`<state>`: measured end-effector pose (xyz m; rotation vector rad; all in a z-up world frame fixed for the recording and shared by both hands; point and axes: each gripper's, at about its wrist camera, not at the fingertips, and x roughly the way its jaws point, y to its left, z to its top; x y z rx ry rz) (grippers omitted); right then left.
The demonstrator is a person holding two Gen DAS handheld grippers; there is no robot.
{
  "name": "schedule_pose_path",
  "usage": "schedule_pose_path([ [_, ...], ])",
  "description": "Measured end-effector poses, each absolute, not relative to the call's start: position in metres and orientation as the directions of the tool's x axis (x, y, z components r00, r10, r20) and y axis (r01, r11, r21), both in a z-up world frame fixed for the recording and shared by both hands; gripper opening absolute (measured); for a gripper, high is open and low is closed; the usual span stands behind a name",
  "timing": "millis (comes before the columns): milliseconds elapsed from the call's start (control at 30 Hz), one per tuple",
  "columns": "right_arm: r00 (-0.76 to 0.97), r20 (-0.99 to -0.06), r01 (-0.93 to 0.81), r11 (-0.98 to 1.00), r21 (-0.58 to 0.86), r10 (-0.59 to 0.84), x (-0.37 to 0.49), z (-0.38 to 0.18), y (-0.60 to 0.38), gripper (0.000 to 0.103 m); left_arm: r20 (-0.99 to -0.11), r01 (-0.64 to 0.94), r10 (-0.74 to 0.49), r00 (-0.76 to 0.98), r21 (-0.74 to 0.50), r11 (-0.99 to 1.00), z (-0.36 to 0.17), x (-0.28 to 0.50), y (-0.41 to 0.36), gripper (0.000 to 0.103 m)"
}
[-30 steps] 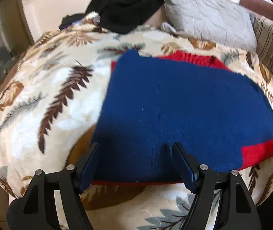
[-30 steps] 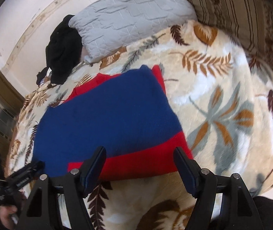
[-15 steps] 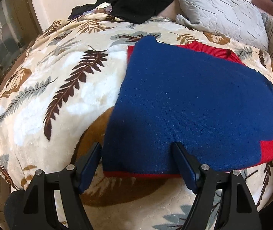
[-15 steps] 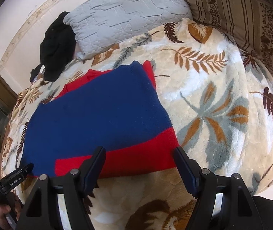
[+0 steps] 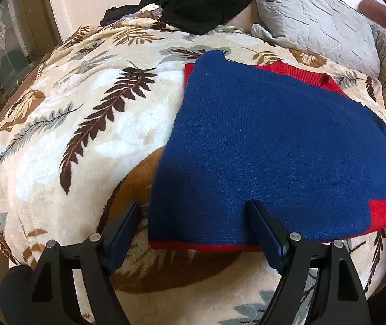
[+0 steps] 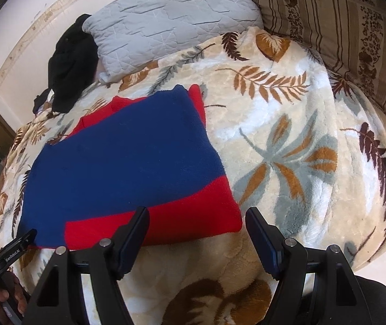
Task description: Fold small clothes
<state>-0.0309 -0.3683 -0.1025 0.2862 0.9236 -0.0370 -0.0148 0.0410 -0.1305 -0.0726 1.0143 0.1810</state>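
A blue and red knitted garment (image 5: pixel 274 146) lies folded flat on the leaf-patterned blanket (image 5: pixel 84 124). It also shows in the right wrist view (image 6: pixel 122 162), with a red band along its near edge. My left gripper (image 5: pixel 193 219) is open at the garment's near left corner, its jaws straddling the edge. My right gripper (image 6: pixel 197 222) is open at the near right corner, its left finger over the red band. Neither holds anything. The left gripper's body (image 6: pixel 11 252) shows at the lower left of the right wrist view.
A grey quilted pillow (image 6: pixel 166 24) and a pile of black clothes (image 6: pixel 71 62) lie at the far side of the bed. A striped brown cushion (image 6: pixel 355 40) stands at the right. A wall and glass door (image 5: pixel 3 43) are at the left.
Both grippers have shifted outward along the garment's near edge, the left toward the left corner and the right toward the right corner. Both stay open. The garment has not moved.
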Motion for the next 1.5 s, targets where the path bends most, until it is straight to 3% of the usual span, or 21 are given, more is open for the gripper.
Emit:
schedule_pose_path([
  [500, 0.609, -0.791, 0.159, 0.967, 0.200, 0.063, -0.033, -0.098, -0.366, 0.077, -0.846, -0.191, 0.117, 0.519, 0.019, 0.981, -0.131, -0.018, 0.041, 0.084],
  [633, 0.613, -0.788, 0.166, 0.967, 0.194, 0.053, -0.038, -0.094, -0.368, 0.077, -0.827, -0.184, 0.151, 0.542, 0.058, 0.981, -0.110, -0.021, 0.033, 0.083],
  [833, 0.610, -0.749, 0.184, 0.873, 0.451, 0.259, -0.060, -0.097, -0.383, 0.077, -0.711, -0.131, 0.098, 0.696, 0.008, 0.991, -0.057, -0.023, 0.016, 0.083],
  [1000, 0.595, -0.632, 0.164, 0.694, 0.701, 0.497, -0.040, -0.122, -0.386, 0.077, -0.741, -0.109, 0.072, 0.668, -0.001, 0.994, -0.066, 0.006, 0.002, 0.083],
  [1067, 0.601, -0.630, 0.229, 0.649, 0.726, 0.493, -0.028, -0.135, -0.392, 0.077, -0.744, -0.099, 0.045, 0.667, -0.029, 0.995, -0.065, 0.016, -0.004, 0.083],
  [1133, 0.634, -0.565, 0.247, 0.554, 0.795, 0.528, -0.020, -0.145, -0.400, 0.075, -0.746, -0.086, 0.041, 0.664, -0.021, 0.996, -0.066, 0.020, -0.012, 0.083],
  [1167, 0.647, -0.556, 0.240, 0.553, 0.798, 0.522, -0.016, -0.144, -0.402, 0.071, -0.750, -0.078, 0.042, 0.660, -0.012, 0.997, -0.067, 0.025, -0.016, 0.083],
  [1200, 0.647, -0.567, 0.238, 0.571, 0.786, 0.510, -0.012, -0.143, -0.403, 0.027, -0.751, -0.076, 0.042, 0.659, -0.011, 0.997, -0.068, 0.025, -0.020, 0.083],
  [1233, 0.633, -0.591, 0.249, 0.592, 0.767, 0.500, -0.007, -0.144, -0.404, 0.001, -0.752, -0.074, 0.042, 0.658, -0.010, 0.997, -0.069, 0.024, -0.022, 0.083],
  [1400, 0.662, -0.717, 0.318, 0.783, 0.534, 0.220, -0.034, -0.114, -0.417, 0.002, -0.727, -0.081, 0.050, 0.685, -0.007, 0.997, -0.066, 0.026, -0.020, 0.083],
  [1467, 0.623, -0.738, 0.357, 0.745, 0.563, 0.259, -0.038, -0.130, -0.436, 0.006, -0.750, -0.078, 0.049, 0.660, -0.004, 0.997, -0.078, 0.032, -0.019, 0.083],
  [1500, 0.638, -0.699, 0.343, 0.694, 0.633, 0.322, -0.041, -0.132, -0.443, 0.006, -0.767, -0.074, 0.050, 0.639, 0.003, 0.997, -0.086, 0.037, -0.020, 0.083],
])
